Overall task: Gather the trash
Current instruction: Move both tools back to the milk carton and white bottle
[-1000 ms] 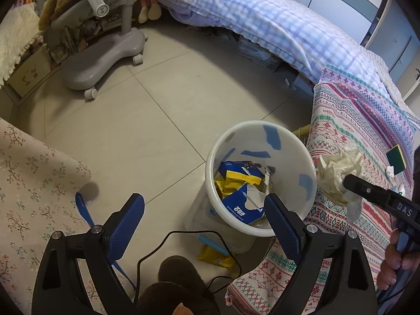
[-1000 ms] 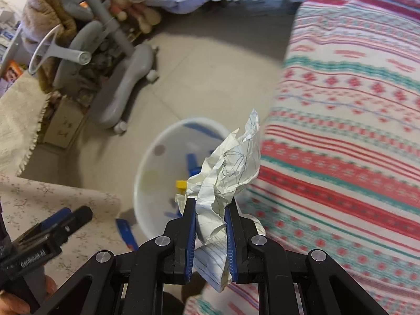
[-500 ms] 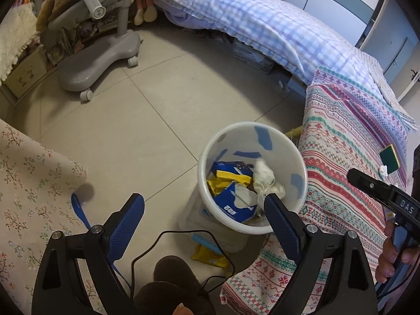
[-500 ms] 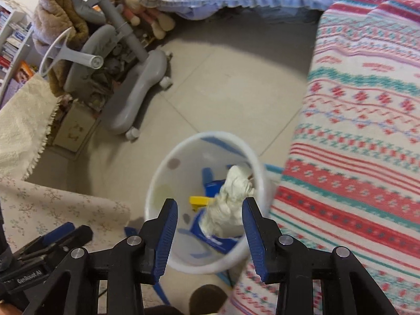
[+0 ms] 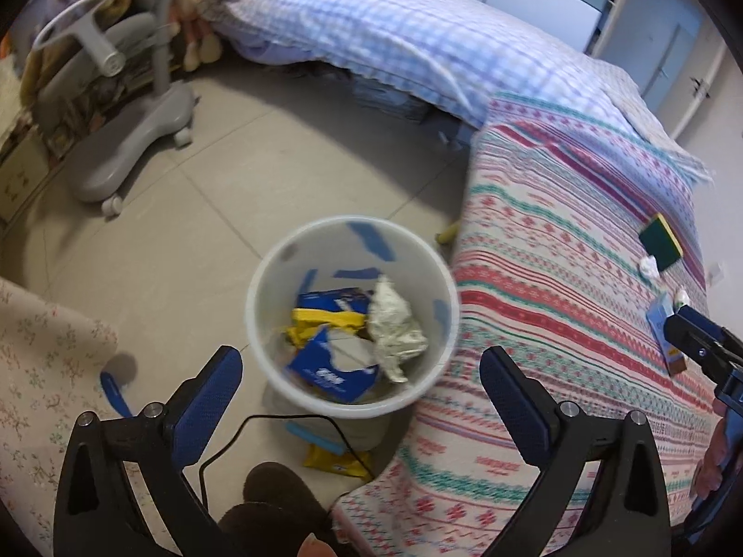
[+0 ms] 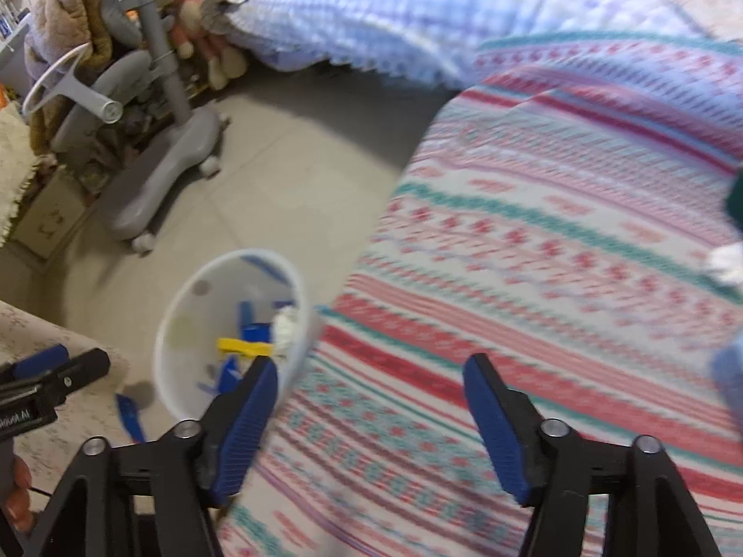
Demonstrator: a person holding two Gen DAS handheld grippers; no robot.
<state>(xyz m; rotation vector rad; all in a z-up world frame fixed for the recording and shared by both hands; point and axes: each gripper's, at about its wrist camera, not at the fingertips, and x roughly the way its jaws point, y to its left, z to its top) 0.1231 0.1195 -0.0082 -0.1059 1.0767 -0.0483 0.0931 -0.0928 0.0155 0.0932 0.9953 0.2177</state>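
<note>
Crumpled paper (image 5: 394, 325) dropped into bin (image 5: 274, 274); right gripper (image 6: 371, 385) fingers apart, left gripper (image 5: 357, 371) likewise.

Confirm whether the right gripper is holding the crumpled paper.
No: the right gripper is open and empty, and the crumpled paper lies inside the white bin.

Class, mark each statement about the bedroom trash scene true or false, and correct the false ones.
1. The crumpled white paper ball lies inside the round white plastic bin. True.
2. The right gripper is shut on paper. False: it is open and empty.
3. The green and yellow sponge lies on the striped patterned blanket. True.
4. The bin stands on the bed. False: it stands on the grey tiled floor.
5. The left gripper is open. True.
</note>
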